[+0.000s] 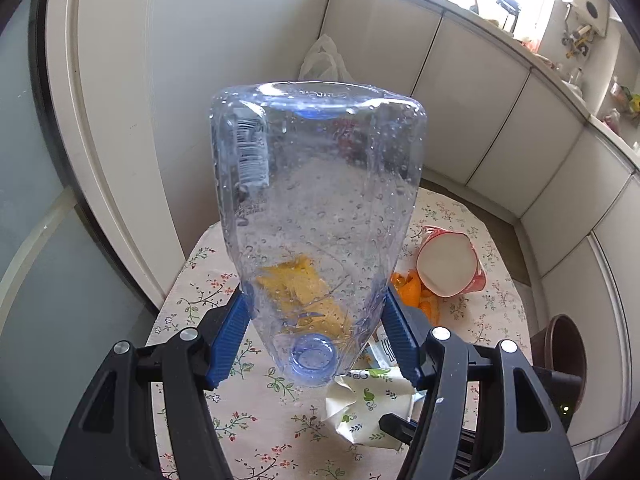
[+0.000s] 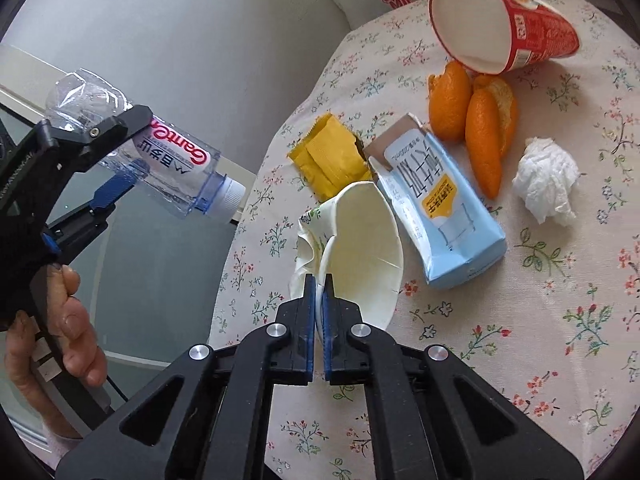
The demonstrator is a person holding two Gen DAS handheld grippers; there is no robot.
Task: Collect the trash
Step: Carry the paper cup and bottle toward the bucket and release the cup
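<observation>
The left gripper [image 1: 316, 340] is clamped on a clear plastic bottle [image 1: 316, 216], wet inside and held off the flowered counter [image 2: 520, 320], its blue pads pressing the bottle's shoulders near the cap end. The right gripper [image 2: 319, 292] is pinched tight on the rim of a crushed white paper cup [image 2: 360, 256] lying at the counter's edge. Beside the cup lie a light-blue carton [image 2: 444, 216] and a yellow wrapper [image 2: 332, 156]; farther off are orange peels [image 2: 476, 120], a crumpled tissue [image 2: 548, 180] and a tipped red cup [image 2: 500, 20], apparently empty.
</observation>
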